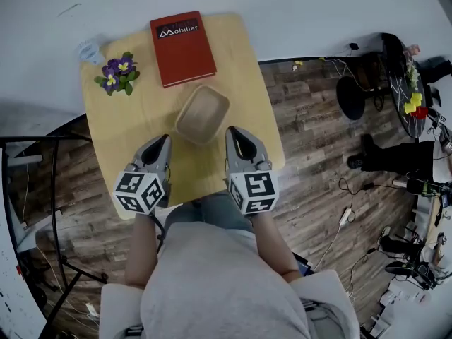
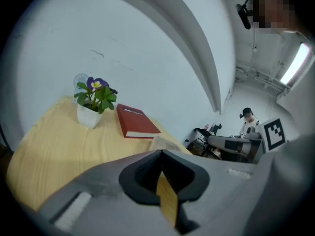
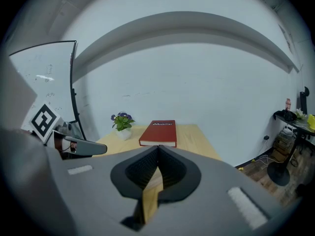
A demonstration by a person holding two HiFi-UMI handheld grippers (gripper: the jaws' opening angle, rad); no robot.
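the left gripper (image 1: 164,141) and the right gripper (image 1: 233,134) each have their jaws pressed together on nothing, held low over the near half of the surface (image 1: 127,140). a tan bowl (image 1: 203,114) sits between their tips, close to both yet seemingly apart, so they seem parked either side of it. a red book (image 1: 182,48) lies flat beyond it, with a potted flower (image 1: 116,74) near its left, both well out of reach
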